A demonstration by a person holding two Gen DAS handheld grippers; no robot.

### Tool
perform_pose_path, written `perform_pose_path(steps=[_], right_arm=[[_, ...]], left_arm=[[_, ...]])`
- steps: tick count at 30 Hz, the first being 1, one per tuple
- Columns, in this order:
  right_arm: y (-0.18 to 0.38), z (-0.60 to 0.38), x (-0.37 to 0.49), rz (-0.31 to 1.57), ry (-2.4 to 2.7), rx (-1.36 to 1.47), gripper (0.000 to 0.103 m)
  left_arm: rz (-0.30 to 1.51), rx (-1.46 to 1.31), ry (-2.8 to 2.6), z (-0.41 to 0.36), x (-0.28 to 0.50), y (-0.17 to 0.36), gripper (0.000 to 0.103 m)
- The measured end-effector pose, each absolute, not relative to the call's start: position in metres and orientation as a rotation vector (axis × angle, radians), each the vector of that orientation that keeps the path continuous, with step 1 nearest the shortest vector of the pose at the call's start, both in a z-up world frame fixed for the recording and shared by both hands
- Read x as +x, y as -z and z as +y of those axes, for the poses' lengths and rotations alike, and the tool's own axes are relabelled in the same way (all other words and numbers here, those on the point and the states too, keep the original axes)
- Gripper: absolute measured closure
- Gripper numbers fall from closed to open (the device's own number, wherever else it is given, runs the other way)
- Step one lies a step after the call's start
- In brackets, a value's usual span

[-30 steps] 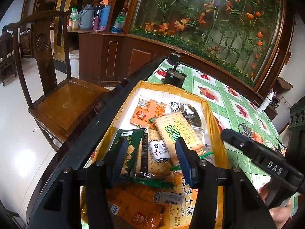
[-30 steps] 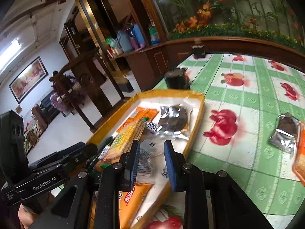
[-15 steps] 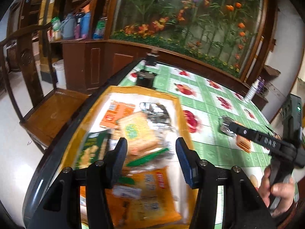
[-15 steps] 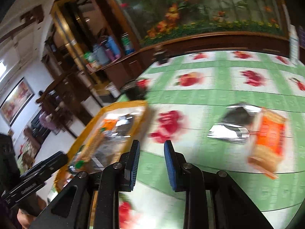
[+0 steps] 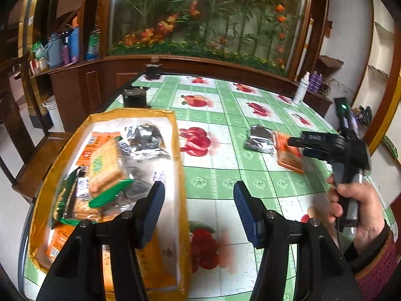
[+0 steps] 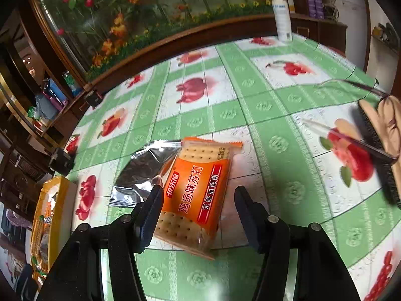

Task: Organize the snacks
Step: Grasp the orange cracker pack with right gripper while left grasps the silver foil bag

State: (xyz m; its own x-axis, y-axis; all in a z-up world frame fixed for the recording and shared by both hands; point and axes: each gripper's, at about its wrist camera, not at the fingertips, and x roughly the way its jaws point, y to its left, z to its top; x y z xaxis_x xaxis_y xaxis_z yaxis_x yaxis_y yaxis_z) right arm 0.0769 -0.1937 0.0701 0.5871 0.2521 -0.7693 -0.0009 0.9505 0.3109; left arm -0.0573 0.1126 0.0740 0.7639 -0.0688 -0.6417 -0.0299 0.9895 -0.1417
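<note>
A yellow tray (image 5: pixel 112 115) full of several snack packs lies at the table's left edge; it also shows in the right wrist view (image 6: pixel 56 185). An orange cracker pack (image 6: pixel 198 188) and a silver foil pack (image 6: pixel 142 170) lie side by side on the green tablecloth; both show in the left wrist view, the cracker pack (image 5: pixel 288 155) and the foil pack (image 5: pixel 260 138). My right gripper (image 6: pixel 198 208) is open, with its fingers astride the orange cracker pack. It also shows in the left wrist view (image 5: pixel 298 145). My left gripper (image 5: pixel 199 203) is open and empty beside the tray's right rim.
A white spray bottle (image 6: pixel 282 15) stands at the table's far edge. A black brush (image 6: pixel 376 155) and a cloth lie at the right. Two small black devices (image 5: pixel 135 96) sit beyond the tray. A wooden chair (image 5: pixel 32 165) stands left of the table.
My right gripper has swung from the tray to the orange cracker pack and opened wider. My left gripper has shifted right off the tray and opened wider.
</note>
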Motion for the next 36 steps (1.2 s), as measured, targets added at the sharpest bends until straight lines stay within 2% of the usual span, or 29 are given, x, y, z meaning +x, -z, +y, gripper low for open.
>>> perform_pose_path(steps=[7,9,10,13,18,20,22,27,35,36], right_arm=[[-0.061,-0.165,0.091,0.973,-0.099,0.12,0.036],[-0.059,-0.172,0.09,0.964,-0.097,0.129,0.036],[-0.06,-0.177,0.09,0.968,-0.093,0.129,0.04],[-0.061,-0.197,0.089,0.975,-0.109,0.178,0.041],[-0.063,-0.23,0.087,0.965,-0.102,0.215,0.041],[-0.06,-0.239,0.088,0.966,-0.115,0.252,0.041],[-0.061,-0.24,0.088,0.968,-0.115,0.259,0.041],[-0.061,-0.231,0.088,0.969,-0.117,0.225,0.041],[-0.061,-0.237,0.092,0.976,-0.096,0.248,0.041],[-0.061,-0.238,0.093,0.977,-0.104,0.253,0.041]], left_arm=[[0.722,-0.123,0.06,0.093,-0.053,-0.073,0.047],[0.73,-0.115,0.081,0.086,-0.049,-0.075,0.047],[0.735,-0.11,0.098,0.08,-0.045,-0.078,0.046],[0.749,-0.1,0.139,0.066,-0.033,-0.084,0.038],[0.808,-0.081,0.209,0.036,0.016,-0.094,0.037],[0.838,-0.078,0.228,0.027,0.043,-0.094,0.032],[0.889,-0.074,0.246,0.016,0.073,-0.088,0.022],[1.007,-0.094,0.24,0.001,0.135,-0.055,0.022],[1.056,-0.096,0.171,-0.013,0.174,-0.02,0.022],[1.059,-0.094,0.163,-0.013,0.176,-0.017,0.025]])
